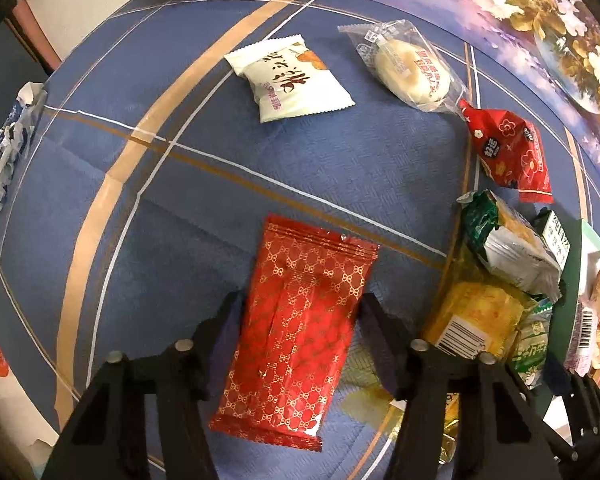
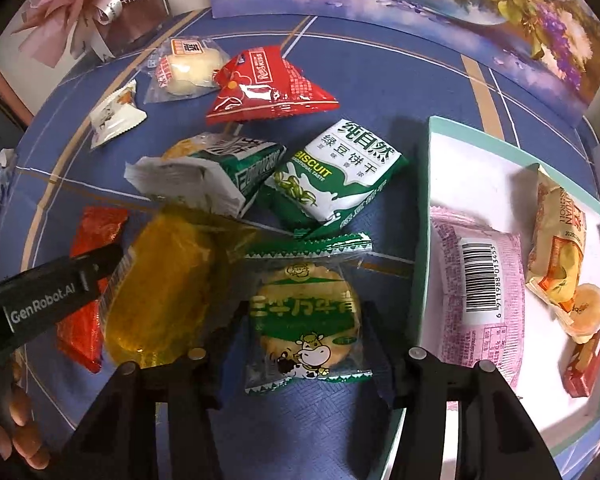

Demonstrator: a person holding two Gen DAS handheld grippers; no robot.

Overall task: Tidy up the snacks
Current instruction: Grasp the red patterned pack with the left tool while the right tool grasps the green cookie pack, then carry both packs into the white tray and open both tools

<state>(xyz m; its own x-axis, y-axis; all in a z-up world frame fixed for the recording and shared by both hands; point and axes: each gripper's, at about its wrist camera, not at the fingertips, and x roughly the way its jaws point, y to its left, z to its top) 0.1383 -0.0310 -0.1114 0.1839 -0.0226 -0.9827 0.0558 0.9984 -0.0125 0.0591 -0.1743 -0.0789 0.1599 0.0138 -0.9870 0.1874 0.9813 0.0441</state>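
A: Snacks are seen where?
B: A red gold-patterned foil packet is straddled by the spread left gripper; a clear round biscuit packet is flanked by the spread right gripper beside the white box.

Between my black fingers: red packet, gold lattice print; blue tablecloth, tan and white stripes.

Gripper: left gripper, jaws apart, one on each side of the red packet
Red packet: flat on the blue cloth, gold pattern
Beyond: white packet, clear-wrapped bun, red pouch
Right: yellow packet touching green-and-white packs
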